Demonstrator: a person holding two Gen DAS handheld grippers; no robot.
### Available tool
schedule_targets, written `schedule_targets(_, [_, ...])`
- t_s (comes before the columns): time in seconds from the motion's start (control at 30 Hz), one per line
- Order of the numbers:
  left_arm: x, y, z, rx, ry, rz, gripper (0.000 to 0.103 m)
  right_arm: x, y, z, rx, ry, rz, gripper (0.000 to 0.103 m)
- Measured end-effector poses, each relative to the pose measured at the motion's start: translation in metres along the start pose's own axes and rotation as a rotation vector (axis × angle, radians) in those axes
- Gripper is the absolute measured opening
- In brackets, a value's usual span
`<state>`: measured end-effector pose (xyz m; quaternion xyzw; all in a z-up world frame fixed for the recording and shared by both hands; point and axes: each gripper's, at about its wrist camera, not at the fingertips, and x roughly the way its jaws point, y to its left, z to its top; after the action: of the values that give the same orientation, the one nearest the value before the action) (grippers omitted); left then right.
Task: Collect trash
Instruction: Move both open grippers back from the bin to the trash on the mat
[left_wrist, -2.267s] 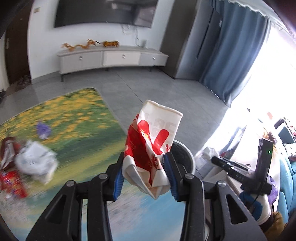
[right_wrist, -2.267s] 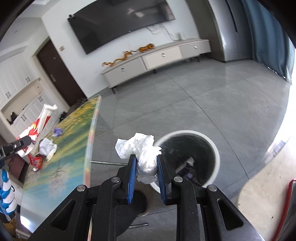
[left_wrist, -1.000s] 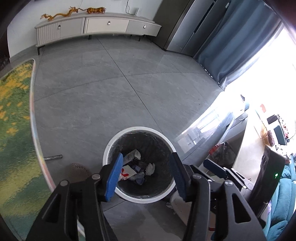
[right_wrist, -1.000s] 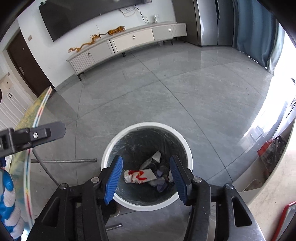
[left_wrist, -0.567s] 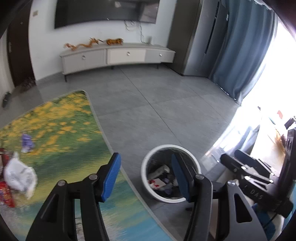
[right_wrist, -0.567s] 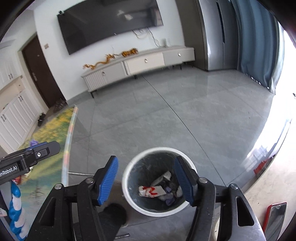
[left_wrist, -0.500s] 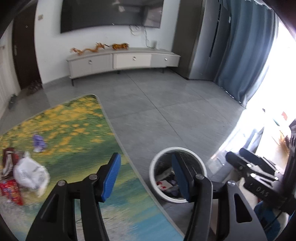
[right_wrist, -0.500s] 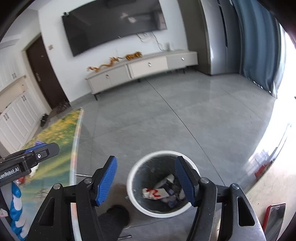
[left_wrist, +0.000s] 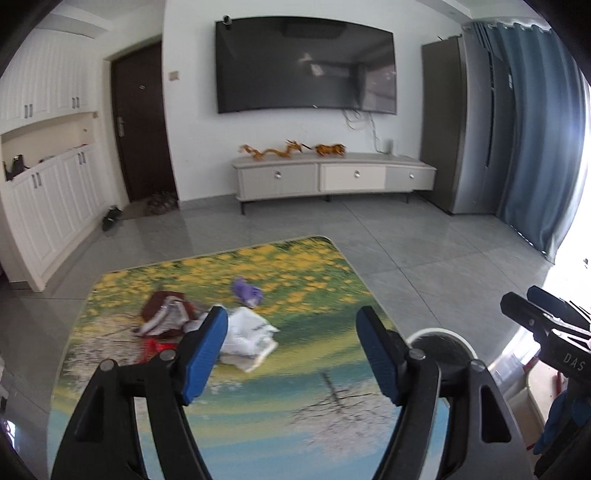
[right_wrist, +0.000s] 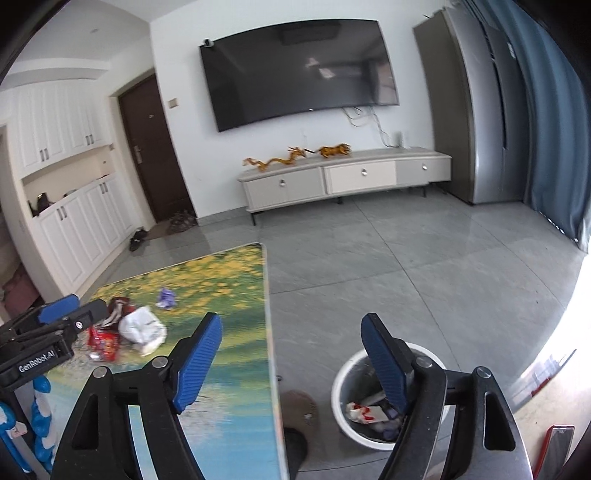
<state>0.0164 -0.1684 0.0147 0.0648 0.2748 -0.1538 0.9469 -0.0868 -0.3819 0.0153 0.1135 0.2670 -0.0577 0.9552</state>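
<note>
While both claws hang wide open with nothing in them, the left gripper (left_wrist: 291, 354) points over the table (left_wrist: 295, 391), whose top is printed with yellow flowers and water. On it a white wrapper (left_wrist: 247, 338), a red packet (right_wrist: 102, 339), a brown bag (left_wrist: 164, 312) and a purple scrap (left_wrist: 246, 291) lie close together. Beside the table edge, under the right gripper (right_wrist: 291, 360), stands the white bin (right_wrist: 341, 373) on grey floor tiles, trash inside. A dark television (right_wrist: 299, 62) hangs above a low cabinet (right_wrist: 347, 179).
</note>
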Motion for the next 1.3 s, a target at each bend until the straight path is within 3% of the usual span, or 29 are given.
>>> schedule_targets(0.37, [-0.04,0.059,-0.015,-0.072,-0.065,0.12,0.071,-0.005,0.063,-0.001,-0.1,-0.022,0.035,0.096])
schedule_targets(0.7, [-0.048,0.091,-0.029,-0.117,-0.075,0.187,0.071,0.0,0.096,-0.008,-0.15,-0.015,0.038,0.1])
schedule_targets(1.3, [-0.039,0.127,-0.047,-0.187,-0.031,0.235,0.071,0.015,0.128,-0.018,-0.231,0.001,0.066,0.103])
